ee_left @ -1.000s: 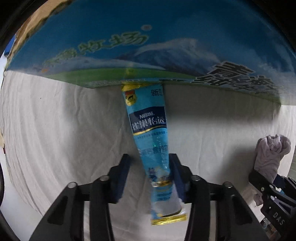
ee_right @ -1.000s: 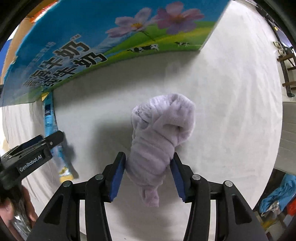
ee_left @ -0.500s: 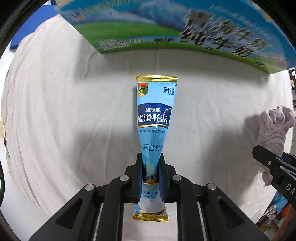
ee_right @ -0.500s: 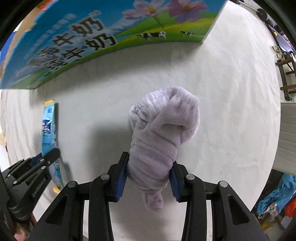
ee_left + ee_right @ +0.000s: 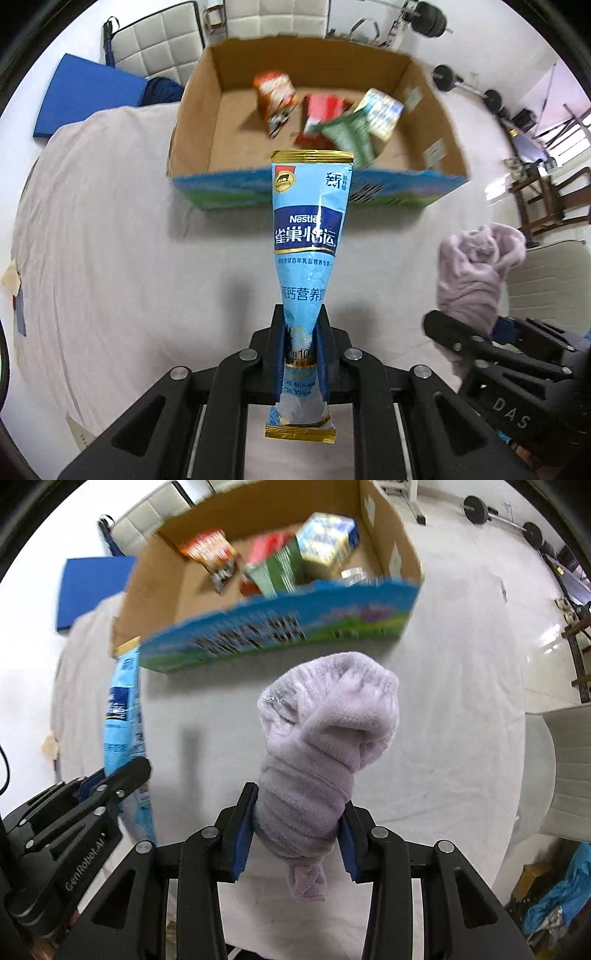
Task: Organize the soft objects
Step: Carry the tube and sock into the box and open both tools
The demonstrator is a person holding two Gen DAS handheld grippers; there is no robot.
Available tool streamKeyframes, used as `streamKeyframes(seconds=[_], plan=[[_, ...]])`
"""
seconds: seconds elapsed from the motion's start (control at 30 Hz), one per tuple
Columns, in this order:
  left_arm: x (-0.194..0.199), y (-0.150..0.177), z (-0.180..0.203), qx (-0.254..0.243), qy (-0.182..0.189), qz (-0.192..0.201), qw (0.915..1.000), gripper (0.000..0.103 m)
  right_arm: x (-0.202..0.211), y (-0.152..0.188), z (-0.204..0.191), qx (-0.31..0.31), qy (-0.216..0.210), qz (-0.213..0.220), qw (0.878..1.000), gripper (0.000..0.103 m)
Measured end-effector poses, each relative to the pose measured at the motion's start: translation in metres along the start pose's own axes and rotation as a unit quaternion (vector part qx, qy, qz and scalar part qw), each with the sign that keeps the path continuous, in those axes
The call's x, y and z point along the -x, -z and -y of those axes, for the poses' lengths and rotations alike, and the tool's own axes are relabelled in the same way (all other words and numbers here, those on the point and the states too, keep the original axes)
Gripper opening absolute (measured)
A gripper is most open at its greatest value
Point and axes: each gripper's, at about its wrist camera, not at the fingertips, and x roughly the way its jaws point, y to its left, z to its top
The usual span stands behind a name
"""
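My left gripper is shut on a light blue Nestle pouch with gold ends, held upright above the white cloth, in front of the open cardboard box. My right gripper is shut on a rolled lilac fleece cloth, held up in front of the same box. The lilac cloth and right gripper also show at the right of the left wrist view. The pouch and left gripper show at the left of the right wrist view.
The box holds several packets and cartons: an orange one, a red one, a green one. A white cloth covers the table. A blue mat, chairs and gym weights stand beyond.
Both grippers closed on their objects and lifted them high above the table. The view now looks down into the box, which was seen only from its side before.
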Motion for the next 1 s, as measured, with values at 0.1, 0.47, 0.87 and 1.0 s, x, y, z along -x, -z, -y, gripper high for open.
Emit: streamKeyframes(seconds=[0.1,0.47,0.87,1.0], plan=[[0.018,-0.009,-0.011,0.0,0.013,0.019,0.9997,0.012,0.023,0.001,-0.011,-0.003,-0.011,0.02,1.0,0.042],[0.034,-0.085,-0.037,-0.002,0.022,0.052,0.9984,0.012,0.079,-0.059,-0.028,-0.006,-0.019,0.076,0.997,0.042],[-0.062,-0.196,-0.098,0.053,0.014,-0.033,0.9979,0.012,0.02,-0.168,-0.009,-0.064,0.024,0.067,0.995,0.042],[-0.096,-0.219,-0.103,0.053,0.005,-0.065,0.9965,0.012,-0.014,-0.188,0.002,-0.083,0.029,0.042,0.995,0.042]])
